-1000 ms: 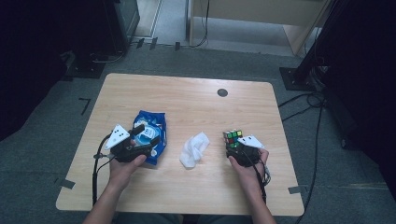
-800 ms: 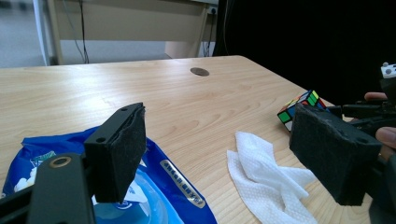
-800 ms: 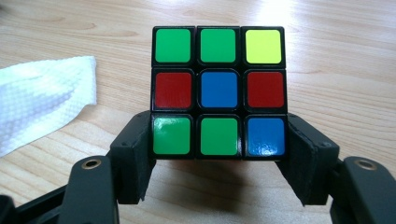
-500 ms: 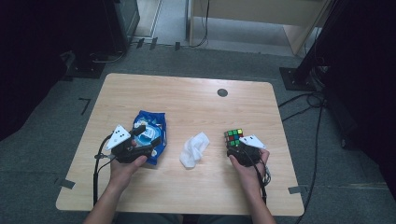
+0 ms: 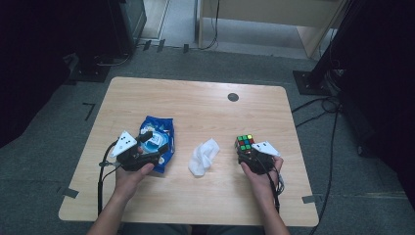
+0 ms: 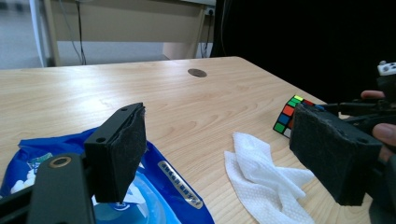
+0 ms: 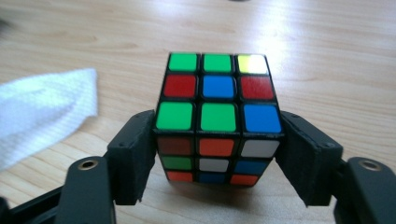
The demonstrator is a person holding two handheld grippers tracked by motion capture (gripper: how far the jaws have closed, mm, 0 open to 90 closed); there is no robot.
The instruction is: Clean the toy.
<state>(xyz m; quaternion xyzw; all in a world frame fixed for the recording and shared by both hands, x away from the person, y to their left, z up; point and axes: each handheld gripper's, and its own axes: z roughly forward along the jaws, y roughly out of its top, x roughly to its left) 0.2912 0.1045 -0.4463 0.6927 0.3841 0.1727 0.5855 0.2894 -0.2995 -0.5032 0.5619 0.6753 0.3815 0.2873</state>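
Observation:
A scrambled colour cube (image 7: 217,88) stands on the wooden table between the pads of my right gripper (image 7: 217,149). Its jaws have just been opening, and the pads now flank the cube's sides without squeezing it. From above, the cube (image 5: 244,142) sits just ahead of the right gripper (image 5: 246,152) at the table's right. My left gripper (image 5: 155,143) is wide open over a blue snack packet (image 5: 159,128). Nothing lies between its pads (image 6: 123,149), and the packet (image 6: 163,186) lies under them.
A crumpled white tissue (image 5: 203,156) lies between the two hands, also visible as the tissue (image 6: 266,172) beside the cube (image 6: 287,119). A dark round cap (image 5: 233,97) is set into the far part of the table (image 5: 195,103). Cables trail off the table's near edge.

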